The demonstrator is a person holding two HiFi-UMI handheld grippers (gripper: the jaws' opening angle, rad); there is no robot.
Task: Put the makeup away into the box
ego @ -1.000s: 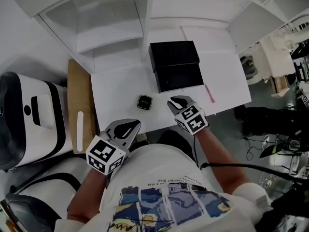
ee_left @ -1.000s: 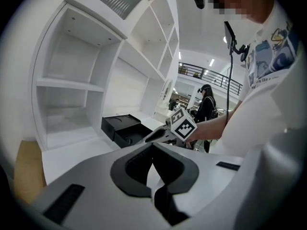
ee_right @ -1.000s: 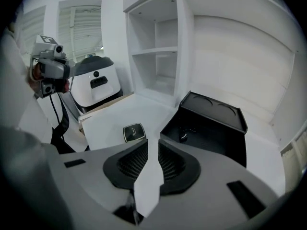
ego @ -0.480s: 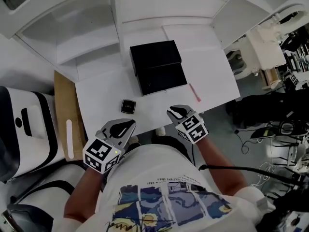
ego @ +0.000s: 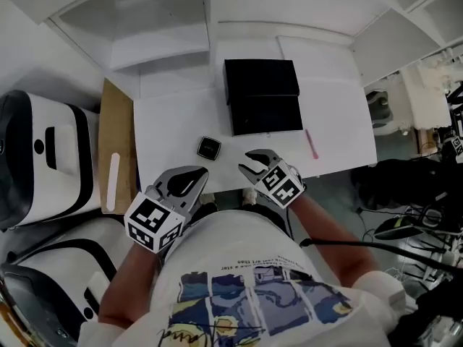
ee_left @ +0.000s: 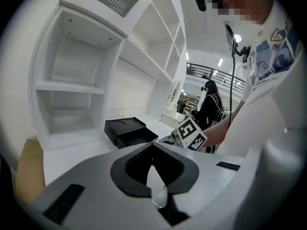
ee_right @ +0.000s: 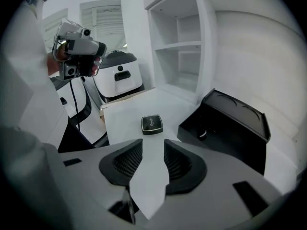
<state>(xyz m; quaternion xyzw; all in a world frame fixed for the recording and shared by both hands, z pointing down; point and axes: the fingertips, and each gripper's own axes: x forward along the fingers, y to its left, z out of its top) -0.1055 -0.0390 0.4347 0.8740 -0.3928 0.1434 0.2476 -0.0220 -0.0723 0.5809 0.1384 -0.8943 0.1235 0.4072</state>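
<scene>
A small black square compact (ego: 209, 148) (ee_right: 152, 124) lies on the white table (ego: 173, 121), left of and nearer than the open black box (ego: 264, 113) (ee_right: 225, 123) (ee_left: 127, 131). The box's lid (ego: 260, 78) stands behind its tray. A pink pencil (ego: 312, 142) lies to the right of the box. My right gripper (ego: 248, 163) (ee_right: 153, 142) hovers near the table's front edge, just right of the compact. Its jaws have just been opening and nothing is between them. My left gripper (ego: 195, 176) (ee_left: 152, 145) stays off the front edge, jaws together and empty.
A wooden board (ego: 118, 157) runs along the table's left side, with a white machine (ego: 43, 165) beyond it. White shelving (ego: 166, 35) rises behind the table. Cables and equipment (ego: 412, 215) lie on the floor at the right.
The right gripper has shifted left toward the compact and its jaws have parted. The left gripper has hardly moved. The head view has swung, so the table sits differently in the picture.
</scene>
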